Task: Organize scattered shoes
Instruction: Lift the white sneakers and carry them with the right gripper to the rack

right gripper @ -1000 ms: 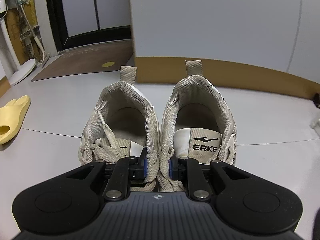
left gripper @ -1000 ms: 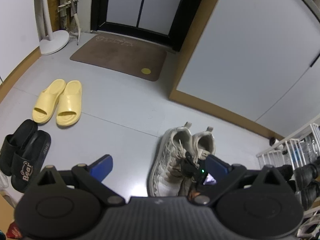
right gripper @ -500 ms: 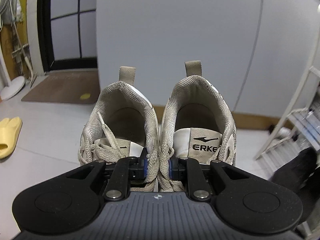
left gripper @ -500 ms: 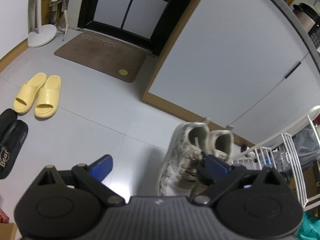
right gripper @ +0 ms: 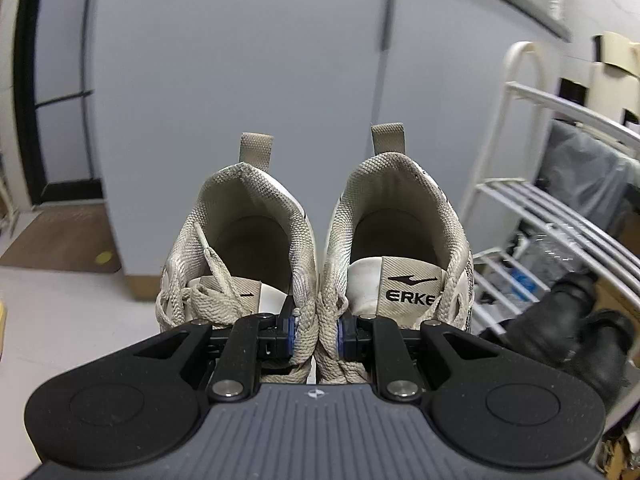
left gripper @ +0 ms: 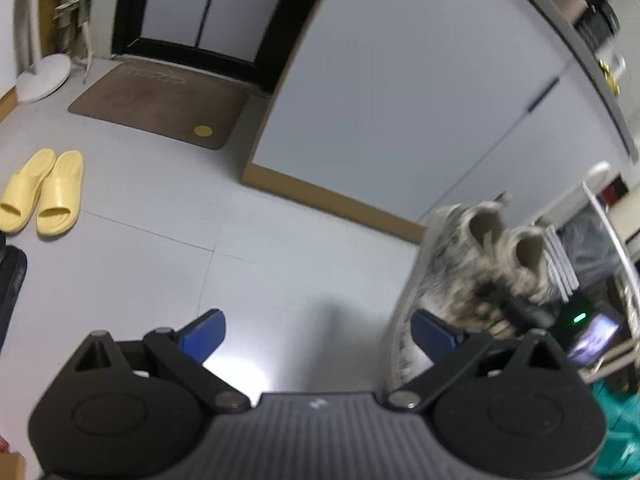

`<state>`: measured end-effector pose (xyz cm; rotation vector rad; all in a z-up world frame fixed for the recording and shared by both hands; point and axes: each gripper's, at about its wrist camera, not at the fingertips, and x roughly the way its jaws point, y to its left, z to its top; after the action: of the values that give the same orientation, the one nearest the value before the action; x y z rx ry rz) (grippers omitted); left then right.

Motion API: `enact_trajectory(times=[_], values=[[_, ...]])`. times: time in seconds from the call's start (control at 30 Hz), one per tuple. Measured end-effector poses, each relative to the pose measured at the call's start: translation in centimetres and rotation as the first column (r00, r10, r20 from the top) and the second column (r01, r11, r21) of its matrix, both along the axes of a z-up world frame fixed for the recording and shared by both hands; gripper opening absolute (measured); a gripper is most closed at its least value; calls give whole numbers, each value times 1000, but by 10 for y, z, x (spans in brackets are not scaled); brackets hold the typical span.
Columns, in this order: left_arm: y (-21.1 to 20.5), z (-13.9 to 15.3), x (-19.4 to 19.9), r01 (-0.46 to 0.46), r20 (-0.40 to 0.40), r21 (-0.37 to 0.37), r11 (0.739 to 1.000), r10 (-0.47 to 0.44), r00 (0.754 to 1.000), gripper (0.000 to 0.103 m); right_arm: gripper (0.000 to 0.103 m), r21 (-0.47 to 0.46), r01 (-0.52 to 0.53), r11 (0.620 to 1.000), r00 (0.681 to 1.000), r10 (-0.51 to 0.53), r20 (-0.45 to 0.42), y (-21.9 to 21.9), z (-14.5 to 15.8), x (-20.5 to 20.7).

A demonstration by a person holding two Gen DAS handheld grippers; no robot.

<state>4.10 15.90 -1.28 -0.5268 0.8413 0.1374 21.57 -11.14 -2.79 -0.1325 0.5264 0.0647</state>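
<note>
A pair of worn beige sneakers (right gripper: 316, 248) hangs in the air in the right wrist view, heels away from me. My right gripper (right gripper: 317, 330) is shut on the two inner collars, pinching both shoes together. In the left wrist view the same sneakers (left gripper: 480, 256) float blurred at the right, level with the white shoe rack (left gripper: 600, 216). My left gripper (left gripper: 316, 334) stands open over bare floor with nothing between its fingers. Yellow slides (left gripper: 42, 192) lie as a pair at the left, and a black slide (left gripper: 12, 284) shows at the left edge.
The white wire rack (right gripper: 560, 216) stands to the right of the sneakers, with black shoes (right gripper: 568, 320) on a lower tier. A grey cabinet (right gripper: 240, 80) fills the background. A brown doormat (left gripper: 160, 100) lies before the dark door. A fan base (left gripper: 40, 76) sits far left.
The right gripper has lifted the sneakers off the floor and swung them right, up toward the white rack. The left gripper drifted a little, still open; the slides stayed put.
</note>
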Motion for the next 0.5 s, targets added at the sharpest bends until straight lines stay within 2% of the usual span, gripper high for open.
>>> enact_trajectory(times=[0.17,0.37,0.5], values=[[-1,0,3,-12,0,-31,999,12,1000,100,20,8,60,998,998,-60,20,-25,12,0],[-24,9,3,67,30,-26,997,-66,997,100,20,34,113,993,993,-114,37,-67,37,1],[-27,9,3,69,30,-39,997,-68,997,100,20,37,157,987,987,-158,31,-86,53,16]])
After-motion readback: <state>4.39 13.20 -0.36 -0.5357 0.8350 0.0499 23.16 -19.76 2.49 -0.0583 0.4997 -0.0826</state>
